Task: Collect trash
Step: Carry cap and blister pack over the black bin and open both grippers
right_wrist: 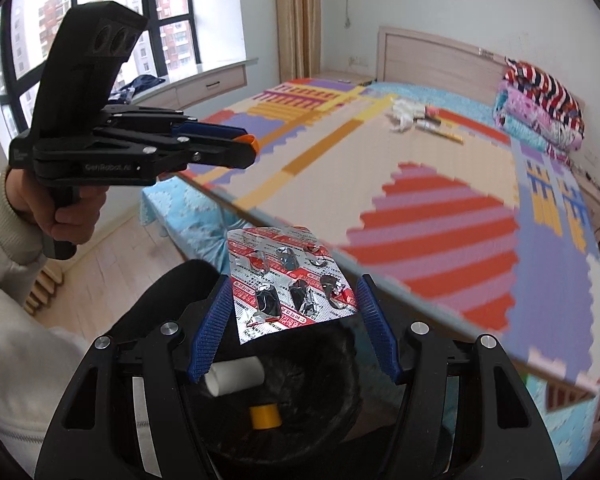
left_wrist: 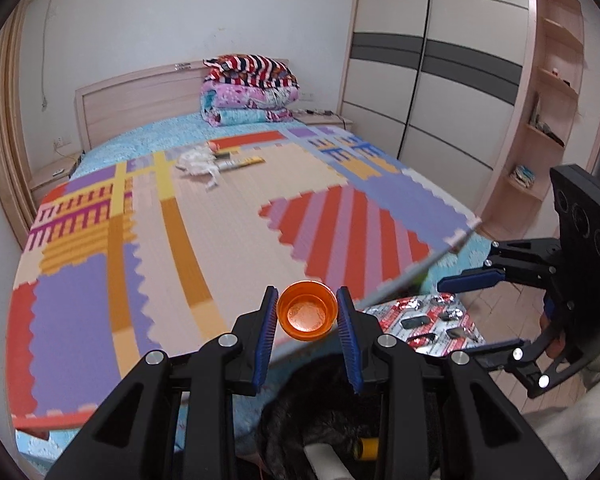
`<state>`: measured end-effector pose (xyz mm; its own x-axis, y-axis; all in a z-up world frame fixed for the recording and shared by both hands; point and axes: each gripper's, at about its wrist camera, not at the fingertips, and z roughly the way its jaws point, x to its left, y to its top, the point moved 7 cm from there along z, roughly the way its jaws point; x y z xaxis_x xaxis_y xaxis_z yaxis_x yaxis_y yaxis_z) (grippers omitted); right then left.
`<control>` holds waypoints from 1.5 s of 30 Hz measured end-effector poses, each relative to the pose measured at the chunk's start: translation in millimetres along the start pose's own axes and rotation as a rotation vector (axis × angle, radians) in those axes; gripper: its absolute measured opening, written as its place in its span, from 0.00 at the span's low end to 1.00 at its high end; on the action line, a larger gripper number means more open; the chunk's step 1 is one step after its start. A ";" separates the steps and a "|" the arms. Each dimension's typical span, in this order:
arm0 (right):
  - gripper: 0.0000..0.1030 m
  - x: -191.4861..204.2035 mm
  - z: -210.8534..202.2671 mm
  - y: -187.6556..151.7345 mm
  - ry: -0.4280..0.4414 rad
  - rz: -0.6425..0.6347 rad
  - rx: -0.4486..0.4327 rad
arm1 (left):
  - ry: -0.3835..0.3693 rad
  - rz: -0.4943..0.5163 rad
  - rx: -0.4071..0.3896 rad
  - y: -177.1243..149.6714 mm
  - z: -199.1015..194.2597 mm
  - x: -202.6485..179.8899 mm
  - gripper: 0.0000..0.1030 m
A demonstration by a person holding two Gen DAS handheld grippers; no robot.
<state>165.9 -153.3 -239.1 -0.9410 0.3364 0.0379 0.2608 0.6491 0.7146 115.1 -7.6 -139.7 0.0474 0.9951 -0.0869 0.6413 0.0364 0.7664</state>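
My left gripper (left_wrist: 307, 316) is shut on a small orange cup (left_wrist: 308, 312), held above a dark bin (left_wrist: 324, 420); it also shows in the right wrist view (right_wrist: 244, 148). My right gripper (right_wrist: 292, 320) is open, and a used red and silver pill blister sheet (right_wrist: 288, 280) lies loose between its fingers, above the bin (right_wrist: 284, 392). The bin holds a white tube (right_wrist: 236, 376) and a yellow roll (right_wrist: 265, 416). More trash, crumpled white paper (left_wrist: 198, 162) and flat wrappers (left_wrist: 240, 162), lies far off on the mat.
A colourful foam mat (left_wrist: 180, 240) covers the bed. Folded quilts (left_wrist: 248, 92) are stacked at the headboard. A wardrobe (left_wrist: 420, 60) and shelves (left_wrist: 548, 80) stand to the right, and a window (right_wrist: 100, 20) with a sill to the left.
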 end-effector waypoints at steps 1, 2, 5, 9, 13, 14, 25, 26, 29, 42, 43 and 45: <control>0.61 0.9 0.1 -3.7 0.005 0.011 0.003 | -0.012 -0.002 0.006 -4.5 0.4 -3.3 0.28; 0.61 2.3 0.1 -8.0 0.013 0.021 0.006 | -0.019 -0.003 0.012 -8.0 1.5 -5.2 0.28; 0.61 7.6 5.6 -20.0 0.034 0.037 0.030 | -0.035 0.001 0.045 -22.7 8.3 -12.7 0.28; 0.61 15.2 15.8 -35.6 0.051 0.042 0.071 | -0.056 -0.005 0.097 -45.0 20.9 -19.8 0.28; 0.61 19.1 28.4 -54.5 0.057 0.052 0.123 | -0.081 -0.036 0.172 -76.9 38.3 -22.4 0.28; 0.61 20.0 30.6 -57.6 0.061 0.052 0.132 | -0.087 -0.041 0.189 -84.7 42.1 -22.8 0.28; 0.61 13.3 73.8 -94.0 0.051 0.081 0.258 | -0.109 -0.095 0.349 -146.9 80.4 -22.4 0.28; 0.62 13.1 76.9 -95.2 0.049 0.084 0.262 | -0.106 -0.098 0.356 -148.4 82.7 -22.1 0.28; 0.63 8.8 81.1 -96.9 0.049 0.110 0.270 | -0.092 -0.095 0.385 -152.1 86.5 -21.4 0.42; 0.63 3.6 71.8 -82.2 0.038 0.112 0.245 | -0.107 -0.117 0.330 -131.1 68.2 -17.9 0.51; 0.63 3.3 68.1 -78.4 0.035 0.110 0.234 | -0.108 -0.114 0.315 -125.9 63.7 -17.8 0.51; 0.63 2.3 61.5 -71.2 0.029 0.101 0.214 | -0.107 -0.104 0.294 -117.9 57.0 -17.9 0.51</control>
<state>158.4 -156.8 -332.9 -0.9129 0.3890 0.1239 0.3907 0.7441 0.5420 82.2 -35.0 -264.8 0.0398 0.9716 -0.2332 0.8396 0.0940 0.5350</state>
